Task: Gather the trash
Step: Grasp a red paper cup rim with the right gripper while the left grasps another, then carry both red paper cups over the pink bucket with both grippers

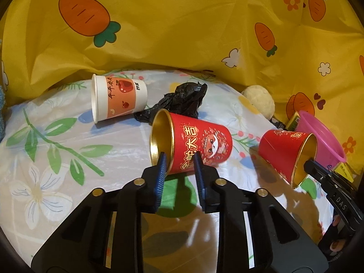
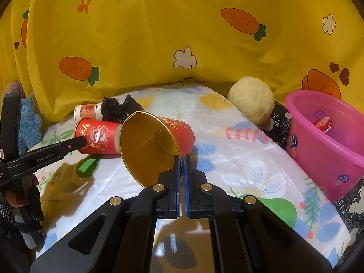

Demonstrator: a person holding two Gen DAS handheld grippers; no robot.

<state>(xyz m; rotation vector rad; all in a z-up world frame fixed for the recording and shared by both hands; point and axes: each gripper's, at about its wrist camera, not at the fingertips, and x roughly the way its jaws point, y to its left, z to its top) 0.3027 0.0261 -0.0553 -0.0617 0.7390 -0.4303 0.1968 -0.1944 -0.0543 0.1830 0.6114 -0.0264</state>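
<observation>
**Both claws clamped on red cup rims**

Nearest the left wrist lens: left gripper (image 1: 178,159), blue pads straddling the gold-lined rim of a red cup (image 1: 200,145), one pad inside the mouth, one outside on the printed wall. Pinching that rim, fingers only partly drawn together. Cup on its side, mouth turned toward the table's left edge, near the middle of the floral tablecloth (image 1: 56,159).

Nearest the right wrist lens: right gripper (image 2: 181,159), pads pressed almost flat together on the rim of a second red cup (image 2: 157,141). Mouth tipped toward the lens, gold interior in full view, base toward the back edge. Seen from the left wrist too, toward the right edge, one black finger inside the mouth.

Behind the cups, toward the back edge: white paper cup (image 1: 118,97) with an apple print, lying on its side; crumpled black plastic bag (image 1: 179,101) just beside it, touching or nearly touching the first red cup.

Off the right edge: pink bucket (image 2: 327,145) with mushroom prints, something red and round inside. Beside it, near the back right corner, a cream plush ball (image 2: 251,99). Blue plush toy (image 2: 30,125) past the left edge. Yellow carrot-print sheet (image 2: 147,34) as backdrop.
</observation>
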